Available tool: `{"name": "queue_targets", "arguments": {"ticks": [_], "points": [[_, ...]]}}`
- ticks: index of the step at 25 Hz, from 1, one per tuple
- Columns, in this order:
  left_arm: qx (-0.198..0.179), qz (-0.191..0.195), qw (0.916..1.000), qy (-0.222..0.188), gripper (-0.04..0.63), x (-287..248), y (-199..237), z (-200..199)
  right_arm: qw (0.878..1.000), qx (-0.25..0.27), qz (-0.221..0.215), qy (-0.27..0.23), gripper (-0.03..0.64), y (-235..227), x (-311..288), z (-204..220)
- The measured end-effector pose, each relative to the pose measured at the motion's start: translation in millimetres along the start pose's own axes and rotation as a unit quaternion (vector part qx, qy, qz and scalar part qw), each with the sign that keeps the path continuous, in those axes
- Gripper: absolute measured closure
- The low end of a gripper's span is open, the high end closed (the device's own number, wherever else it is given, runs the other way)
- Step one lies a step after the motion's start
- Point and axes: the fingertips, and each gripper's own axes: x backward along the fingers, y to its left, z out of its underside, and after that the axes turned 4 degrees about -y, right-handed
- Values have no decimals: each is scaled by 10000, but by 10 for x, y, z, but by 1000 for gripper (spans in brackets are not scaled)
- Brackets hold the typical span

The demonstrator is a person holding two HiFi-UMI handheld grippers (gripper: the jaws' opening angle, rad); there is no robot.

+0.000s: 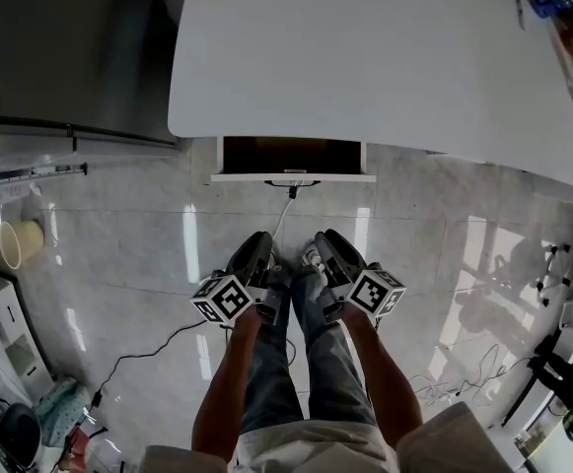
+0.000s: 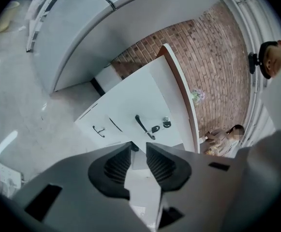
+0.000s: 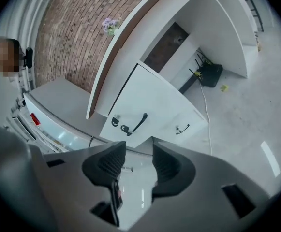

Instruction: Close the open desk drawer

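Observation:
The open desk drawer (image 1: 292,155) juts out from under the white desk top (image 1: 365,57), showing a dark inside. Its white front (image 1: 293,177) carries a black handle (image 1: 292,182). Both grippers hang over the floor, short of the drawer and apart from it. My left gripper (image 1: 262,244) is open with nothing between its fingers, and its view faces the drawer front (image 2: 130,105) and handle (image 2: 141,126). My right gripper (image 1: 326,242) is open and empty as well. It looks at the handle (image 3: 139,123) and the keyed lock (image 3: 115,121).
A white cable (image 1: 284,220) runs from the drawer down across the tiled floor between my feet. At the left are a grey cabinet (image 1: 59,57) and a beige bucket (image 1: 20,244). Stands and cables crowd the right (image 1: 552,353). A black box (image 3: 210,74) sits under the desk.

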Motion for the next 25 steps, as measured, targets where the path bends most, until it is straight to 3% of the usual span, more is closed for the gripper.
{"name": "queue_targets", "arguments": {"ticks": [1, 3, 15, 20, 25], "points": [[68, 62, 10000, 34, 490, -17, 2, 24, 10000, -33, -45, 34, 443, 0, -9, 21], [99, 66, 9999, 71, 483, -40, 29, 52, 9999, -89, -106, 94, 443, -7, -22, 61], [-281, 171, 9994, 114, 483, -722, 84, -331, 9989, 98, -293, 349, 469, -182, -657, -153], [-535, 235, 9976, 362, 483, -876, 60, -347, 9983, 318, -316, 382, 485, -168, -825, -301], [-414, 340, 9980, 346, 485, -899, 67, -334, 9979, 321, -440, 361, 502, -158, -914, -388]]}}
